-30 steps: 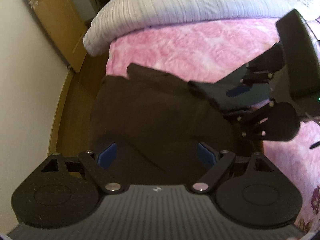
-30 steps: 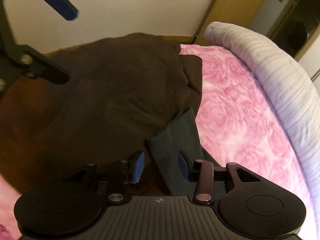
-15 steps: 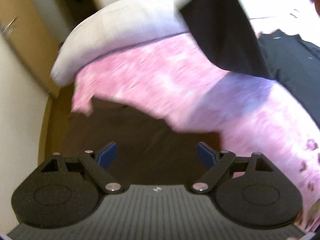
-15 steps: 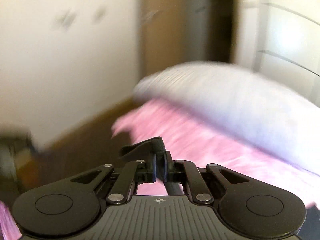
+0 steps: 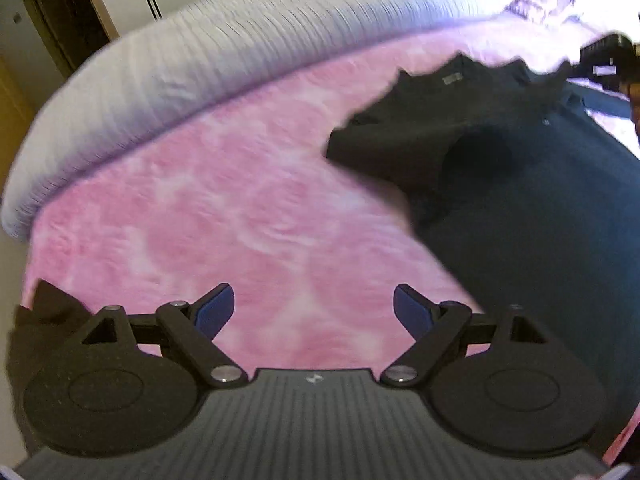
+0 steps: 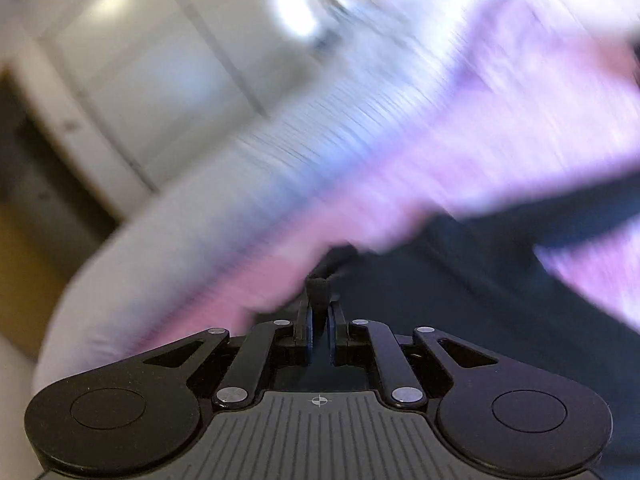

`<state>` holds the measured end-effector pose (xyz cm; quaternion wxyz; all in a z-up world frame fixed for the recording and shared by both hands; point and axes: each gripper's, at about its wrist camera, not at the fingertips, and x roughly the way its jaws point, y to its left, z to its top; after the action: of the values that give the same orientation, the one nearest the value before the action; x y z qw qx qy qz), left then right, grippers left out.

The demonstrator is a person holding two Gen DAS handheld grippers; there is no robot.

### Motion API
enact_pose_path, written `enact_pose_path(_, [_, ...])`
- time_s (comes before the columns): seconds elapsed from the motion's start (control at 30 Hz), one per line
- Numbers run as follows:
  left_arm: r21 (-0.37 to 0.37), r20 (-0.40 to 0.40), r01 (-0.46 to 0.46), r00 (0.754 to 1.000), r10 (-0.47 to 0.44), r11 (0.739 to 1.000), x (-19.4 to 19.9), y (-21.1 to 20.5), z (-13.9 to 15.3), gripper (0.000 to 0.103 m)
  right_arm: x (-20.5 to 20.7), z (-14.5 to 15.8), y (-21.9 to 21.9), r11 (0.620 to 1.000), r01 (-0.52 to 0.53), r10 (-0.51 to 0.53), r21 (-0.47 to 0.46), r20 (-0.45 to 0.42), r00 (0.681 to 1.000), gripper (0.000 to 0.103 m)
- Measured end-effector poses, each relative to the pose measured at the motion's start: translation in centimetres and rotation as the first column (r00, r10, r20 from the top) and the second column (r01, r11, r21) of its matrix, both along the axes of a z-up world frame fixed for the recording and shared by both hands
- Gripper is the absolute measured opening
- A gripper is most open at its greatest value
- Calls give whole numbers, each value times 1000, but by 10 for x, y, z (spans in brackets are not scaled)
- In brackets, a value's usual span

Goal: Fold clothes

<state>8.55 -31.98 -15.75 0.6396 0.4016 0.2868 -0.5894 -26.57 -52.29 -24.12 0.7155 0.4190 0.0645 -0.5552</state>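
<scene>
Two grippers: left (image 5: 314, 312) fingers spread (empty), right (image 6: 319, 334) pinching one dark garment (image 5: 520, 184).

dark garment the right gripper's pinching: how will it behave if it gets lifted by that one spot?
Probably floppy: the dark garment lies rumpled on the pink bedspread, one part folded back over itself. Lifted from the pinch in the right gripper, it would likely drape and bunch instead of holding shape. It looks light and thin. The left gripper is open and could support a second point.

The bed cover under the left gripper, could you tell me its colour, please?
Pink bed cover with paler mottling; clearest in the left wrist view.
</scene>
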Motion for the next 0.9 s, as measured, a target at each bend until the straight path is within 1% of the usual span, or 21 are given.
enact_pose_path(0.07, [35,16,11,1000,-12,999,-30,-16,-19,85,-32,-39,-14,996,15,-17,88,27,999,6])
enact_pose_path(0.13, [61,22,25,999,-26,998,-54,-34,-37,85,-65,-77,-27,984,27,-37,176,53,998,6])
enact_pose_path(0.17, [69,25,30,999,-31,997,-63,-43,-45,85,-72,-85,-32,982,8,-20,190,63,998,6])
enact_pose_path(0.3, [71,64,27,997,-32,997,-88,-80,-77,84,-88,-67,-27,991,-48,41,127,56,998,6])
enact_pose_path(0.37, [68,54,10,998,-14,998,-89,-98,-89,79,-96,-57,-24,993,-73,69,93,49,996,6])
enact_pose_path(0.4, [69,49,6,999,-9,998,-88,-106,-95,74,-98,-53,-19,992,-78,75,95,36,997,6])
enact_pose_path(0.47, [74,52,13,998,-17,997,-88,-118,-104,69,-102,-65,-12,981,-101,102,163,0,995,6])
enact_pose_path(0.5, [74,62,22,998,-26,997,-87,-121,-106,63,-103,-72,-10,973,-120,127,200,-24,992,6])
enact_pose_path(0.53, [74,72,30,997,-35,997,-87,-124,-108,52,-103,-79,-10,963,-141,155,230,-43,987,6])
enact_pose_path(0.57, [72,80,33,996,-38,997,-86,-126,-110,45,-103,-84,-11,956,-153,169,251,-44,985,6])
enact_pose_path(0.6, [66,84,28,996,-33,997,-83,-126,-111,29,-104,-87,-12,948,-154,173,277,-42,984,6])
enact_pose_path(0.63, [59,88,23,996,-28,998,-81,-127,-111,19,-103,-86,-11,945,-132,159,299,-71,985,7])
enact_pose_path(0.67, [53,82,15,996,-19,998,-78,-126,-111,17,-101,-81,-10,944,-97,139,315,-115,984,8])
enact_pose_path(0.73, [43,40,-20,999,18,999,-71,-123,-109,11,-98,-72,-7,939,-26,101,342,-203,974,10])
enact_pose_path(0.8, [29,-2,-71,997,71,997,-68,-118,-106,8,-83,-49,-1,951,11,75,308,-266,961,11])
enact_pose_path(0.83, [25,-30,-102,994,103,994,-66,-116,-106,8,-67,-40,0,959,-41,118,281,-262,958,11])
enact_pose_path(0.87, [22,-57,-134,989,135,991,-65,-114,-107,8,-48,-32,-2,959,-127,190,252,-242,952,11])
enact_pose_path(0.9, [21,-86,-168,982,170,985,-62,-113,-108,8,-28,-25,-4,952,-212,261,220,-224,939,13])
